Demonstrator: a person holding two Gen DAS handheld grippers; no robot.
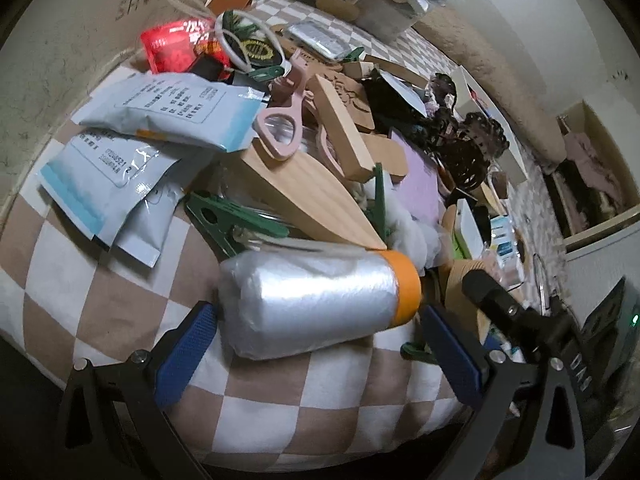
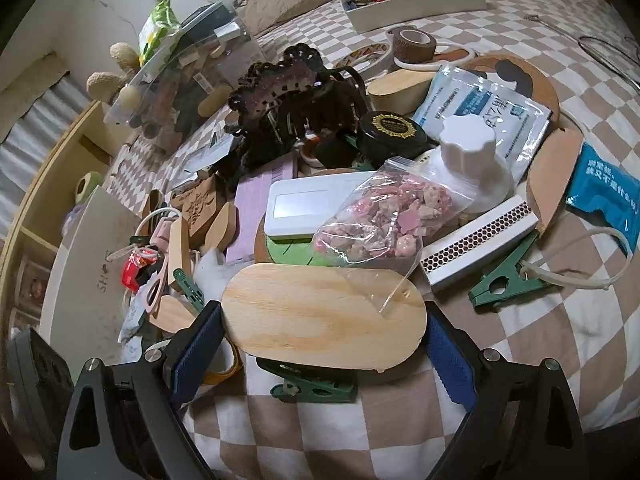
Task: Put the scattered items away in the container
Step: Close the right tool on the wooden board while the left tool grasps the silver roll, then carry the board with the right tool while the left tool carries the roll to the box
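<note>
Left tool (image 1: pixel 316 344) open astride the plastic roll (image 1: pixel 316 304) on the bed (image 1: pixel 120 320), right tool (image 2: pixel 320 356) open astride the wooden board (image 2: pixel 320 316); I square pads before closing.

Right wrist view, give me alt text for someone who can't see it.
The open right gripper straddles an oval wooden board at the near edge of a clutter pile on a checkered cloth. Behind the board lie a bag of pink bits, a matchbox, green clips and a dark hair claw.
</note>
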